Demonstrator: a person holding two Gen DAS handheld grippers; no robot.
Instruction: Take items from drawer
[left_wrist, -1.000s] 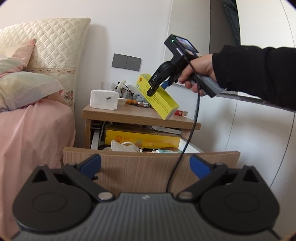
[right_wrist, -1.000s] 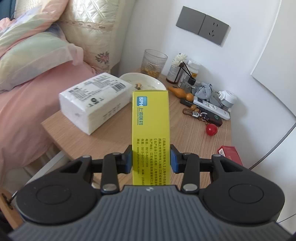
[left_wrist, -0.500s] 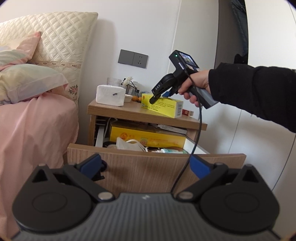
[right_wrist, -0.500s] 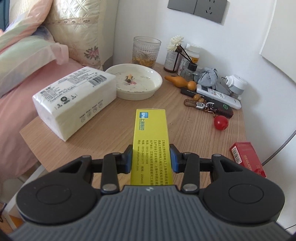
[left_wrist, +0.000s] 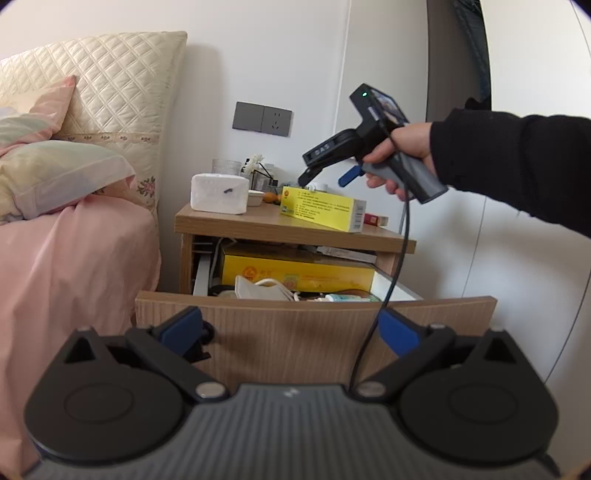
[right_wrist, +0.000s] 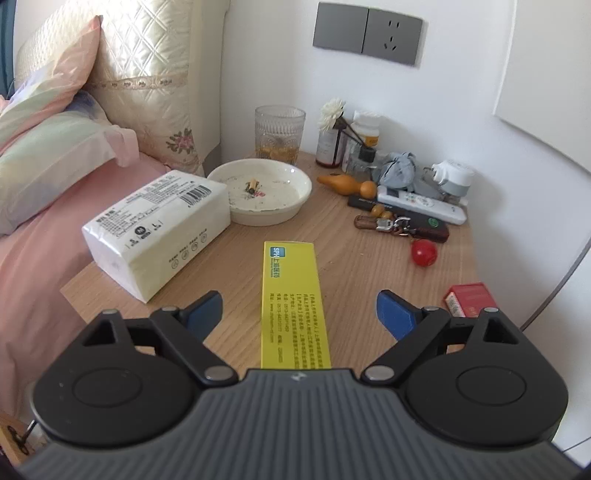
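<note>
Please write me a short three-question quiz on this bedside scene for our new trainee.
1. True or false: the right hand-held gripper is shut on the yellow box.
2. Multiple choice: the yellow box lies on A) the bed, B) the nightstand top, C) inside the drawer.
3. Fill in: the drawer stands ____ in front of the left hand-held gripper.

Key:
1. False; its jaws are spread with the box lying flat between them.
2. B.
3. Open; a larger yellow carton and a white mask show inside.
</note>
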